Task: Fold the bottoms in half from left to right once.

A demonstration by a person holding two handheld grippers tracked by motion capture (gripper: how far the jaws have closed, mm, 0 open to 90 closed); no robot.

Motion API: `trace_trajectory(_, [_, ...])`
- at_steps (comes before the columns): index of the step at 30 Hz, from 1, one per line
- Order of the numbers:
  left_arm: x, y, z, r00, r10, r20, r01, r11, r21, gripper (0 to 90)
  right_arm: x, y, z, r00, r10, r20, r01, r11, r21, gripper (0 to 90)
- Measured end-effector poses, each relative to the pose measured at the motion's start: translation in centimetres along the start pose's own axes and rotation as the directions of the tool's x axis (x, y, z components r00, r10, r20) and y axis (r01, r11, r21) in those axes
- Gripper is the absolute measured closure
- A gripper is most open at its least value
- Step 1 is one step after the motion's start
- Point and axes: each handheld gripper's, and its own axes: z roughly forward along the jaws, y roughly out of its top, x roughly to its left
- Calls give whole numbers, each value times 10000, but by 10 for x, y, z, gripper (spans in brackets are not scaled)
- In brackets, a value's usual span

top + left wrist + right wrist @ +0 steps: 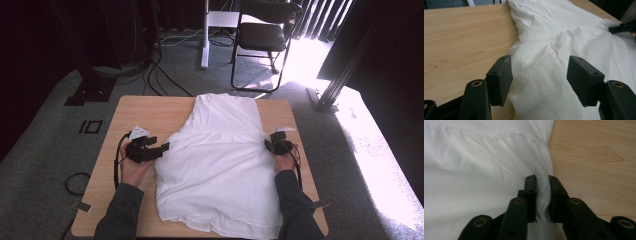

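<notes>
White shirt [220,165] lies flat on the table [150,112]; your right gripper [541,195] pinches its edge to lift, your left gripper [539,75] spread wide beside it.

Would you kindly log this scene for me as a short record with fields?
garment: white shirt spread flat on the wooden table
left claw: open, jaws wide apart over the shirt's left edge, no cloth pinched
right claw: jaws close together with a fold of the shirt's right edge between them
background: black chair on the carpet beyond the table
</notes>
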Motion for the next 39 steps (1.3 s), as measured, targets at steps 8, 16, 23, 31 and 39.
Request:
trace_trajectory(8, [11,6,73,9989,-452,-109,464,9845,1689,334,-4,2,1,9992,393,-31,-393,9992,84,698])
trace_trajectory(16, [10,-15,98,9985,-232,-500,357,9630,2671,745,-2,1,0,9978,609,-247,-606,9981,127,834])
trace_trajectory(23, [4,-30,73,9989,155,-447,-30,9632,2687,848,10,-8,-8,9980,432,-462,-425,9990,158,866])
trace_trajectory(31, [-25,-63,25,9979,524,-369,-396,9571,2869,847,26,-41,-37,9955,5,-951,-2,10000,36,867])
trace_trajectory(39, [-48,-100,-11,9995,159,258,-229,9544,2976,846,38,-82,-75,9899,-63,-1414,64,10000,6,867])
